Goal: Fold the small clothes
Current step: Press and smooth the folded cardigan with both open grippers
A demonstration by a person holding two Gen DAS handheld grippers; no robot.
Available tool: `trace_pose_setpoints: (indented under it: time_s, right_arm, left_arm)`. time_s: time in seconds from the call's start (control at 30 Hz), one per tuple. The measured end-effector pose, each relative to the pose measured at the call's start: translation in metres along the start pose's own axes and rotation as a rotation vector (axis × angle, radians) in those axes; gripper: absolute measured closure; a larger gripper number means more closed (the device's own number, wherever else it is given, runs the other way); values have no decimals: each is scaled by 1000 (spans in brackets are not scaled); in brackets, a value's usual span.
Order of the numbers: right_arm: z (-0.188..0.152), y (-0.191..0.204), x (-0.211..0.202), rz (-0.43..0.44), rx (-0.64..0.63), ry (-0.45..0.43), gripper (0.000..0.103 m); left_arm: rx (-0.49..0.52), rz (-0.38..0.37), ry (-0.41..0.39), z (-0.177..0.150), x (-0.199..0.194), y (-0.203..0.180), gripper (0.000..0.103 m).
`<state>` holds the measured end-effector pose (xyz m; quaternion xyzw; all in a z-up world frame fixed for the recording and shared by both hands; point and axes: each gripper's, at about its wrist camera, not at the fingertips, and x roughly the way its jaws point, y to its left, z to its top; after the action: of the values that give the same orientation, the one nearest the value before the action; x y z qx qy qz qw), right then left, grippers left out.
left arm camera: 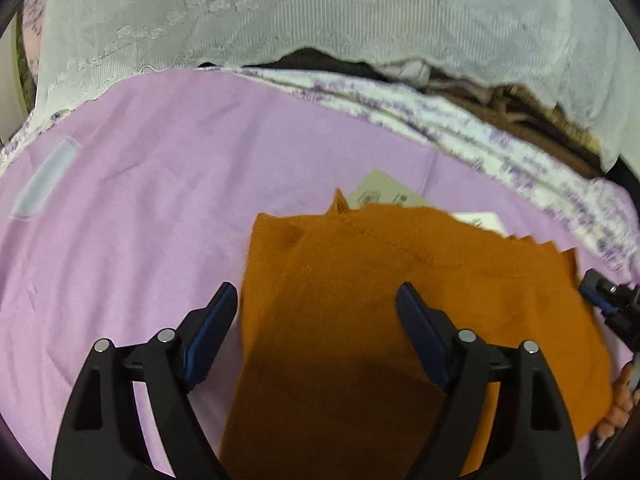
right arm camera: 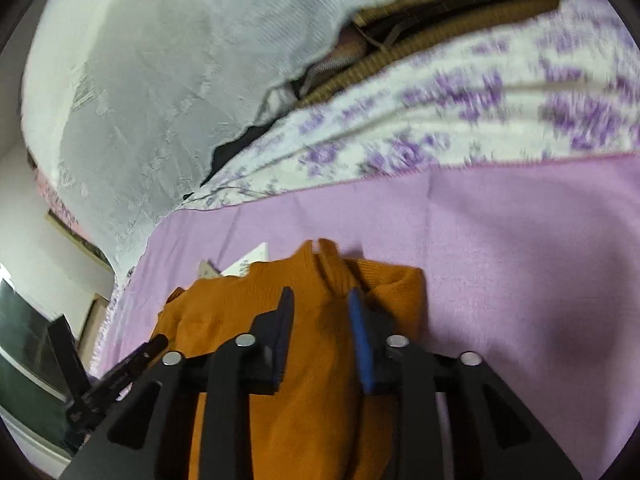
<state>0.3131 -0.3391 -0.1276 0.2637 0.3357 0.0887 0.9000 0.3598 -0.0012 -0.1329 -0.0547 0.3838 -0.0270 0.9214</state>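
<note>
An orange knitted garment (left arm camera: 380, 280) (right arm camera: 224, 304) lies flat on a lilac sheet (left arm camera: 140, 200) (right arm camera: 520, 260). My left gripper (left arm camera: 316, 292) hovers open over the garment's left part. One of its fingers is over the sheet and the other over the knit, and neither pad touches cloth. My right gripper (right arm camera: 320, 296) is at the garment's right side with its jaws narrow. A ridge of orange knit fills the gap between its pads. In the left wrist view it shows at the garment's right edge (left arm camera: 600, 292). Paper tags (left arm camera: 380, 192) (right arm camera: 248, 264) stick out from under the far edge.
A white cover with purple flowers (left arm camera: 460, 132) (right arm camera: 440, 120) borders the sheet's far side. White lace fabric (left arm camera: 280, 12) (right arm camera: 160, 80) hangs behind it over brown items. A pale patch (left arm camera: 44, 180) lies on the sheet at the left. A person's fingers (left arm camera: 624, 408) show at the right rim.
</note>
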Motion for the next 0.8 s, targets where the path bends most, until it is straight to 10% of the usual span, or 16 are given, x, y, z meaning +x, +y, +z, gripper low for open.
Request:
trace_pose_setpoints:
  time_s: [0.17, 0.3, 0.8]
  right_arm:
    - [-16, 34, -15, -24, -140, -38, 66]
    - [-38, 47, 8, -104, -249, 64, 58]
    - [-70, 67, -25, -236, -388, -67, 58]
  left_arm:
    - [-61, -77, 15, -12, -14, 14, 19]
    - [-44, -4, 83, -19, 4, 10, 8]
    - [-13, 61, 23, -36, -17, 7, 6]
